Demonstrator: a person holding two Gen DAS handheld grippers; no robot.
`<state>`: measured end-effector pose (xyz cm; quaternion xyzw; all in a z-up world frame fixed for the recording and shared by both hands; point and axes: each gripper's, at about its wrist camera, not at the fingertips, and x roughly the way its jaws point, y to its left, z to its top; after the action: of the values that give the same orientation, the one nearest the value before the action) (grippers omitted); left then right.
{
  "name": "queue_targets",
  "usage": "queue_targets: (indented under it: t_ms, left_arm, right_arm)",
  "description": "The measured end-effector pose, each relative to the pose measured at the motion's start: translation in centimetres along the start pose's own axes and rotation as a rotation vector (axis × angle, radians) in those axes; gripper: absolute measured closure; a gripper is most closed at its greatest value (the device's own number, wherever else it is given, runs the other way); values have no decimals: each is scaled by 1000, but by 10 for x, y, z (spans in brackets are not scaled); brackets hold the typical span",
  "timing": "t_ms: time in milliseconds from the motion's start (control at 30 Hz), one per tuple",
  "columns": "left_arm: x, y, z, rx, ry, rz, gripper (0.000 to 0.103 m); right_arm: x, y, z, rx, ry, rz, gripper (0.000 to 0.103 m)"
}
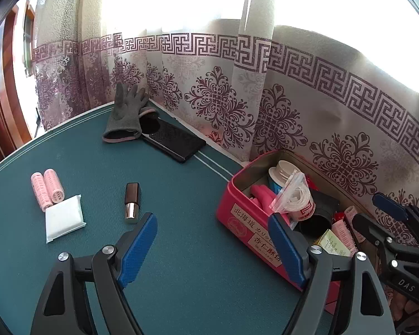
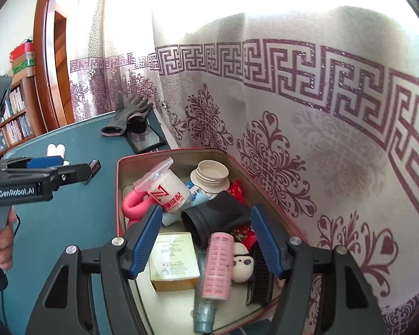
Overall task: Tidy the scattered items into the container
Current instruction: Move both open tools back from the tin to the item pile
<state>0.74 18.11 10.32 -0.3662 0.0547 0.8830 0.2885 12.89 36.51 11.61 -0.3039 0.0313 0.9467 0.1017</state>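
A pink tin box (image 1: 238,224) stands on the green table (image 1: 181,251) by the curtain and holds several items; it also shows in the right wrist view (image 2: 120,192). Loose on the table lie a brown lipstick (image 1: 131,203), two pink hair rollers (image 1: 47,189), a white tissue pack (image 1: 64,218), a grey glove (image 1: 125,114) and a black phone (image 1: 176,142). My left gripper (image 1: 212,237) is open and empty above the table, left of the box. My right gripper (image 2: 204,229) is open and empty over the box, above a pink roller (image 2: 218,265) lying inside.
The box holds a white lid (image 2: 209,173), a bagged tape roll (image 2: 167,187), a black cup (image 2: 209,220), a cream carton (image 2: 174,259) and a black brush (image 2: 261,276). A patterned curtain (image 1: 293,111) hangs along the table's far edge. A bookshelf (image 2: 14,117) stands at left.
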Motion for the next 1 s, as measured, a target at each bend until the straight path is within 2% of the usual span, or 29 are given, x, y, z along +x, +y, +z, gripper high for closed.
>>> queue_targets:
  t_ms: [133, 300, 433, 600, 667, 800, 867, 1000]
  left_arm:
    - [-10, 20, -12, -35, 0, 22, 20]
    - [-19, 47, -28, -98, 9, 50, 20]
    - [-21, 65, -40, -145, 21, 65, 20]
    - [-25, 79, -48, -173, 23, 76, 20]
    - [-27, 83, -50, -179, 21, 76, 20]
    - [-27, 90, -53, -194, 21, 77, 20]
    - [-26, 92, -54, -202, 25, 78, 20]
    - [-26, 94, -56, -208, 24, 77, 20]
  right_arm:
    - [10, 11, 27, -13, 0, 48, 32]
    - [41, 30, 56, -88, 42, 46, 32]
    - [72, 28, 67, -22, 161, 189, 32]
    - [100, 25, 60, 39, 285, 263, 32]
    - [106, 20, 52, 78, 350, 320, 32]
    - [94, 16, 36, 80, 393, 349, 32]
    - [85, 13, 28, 83, 401, 335, 32]
    - [65, 3, 24, 117, 362, 312, 32]
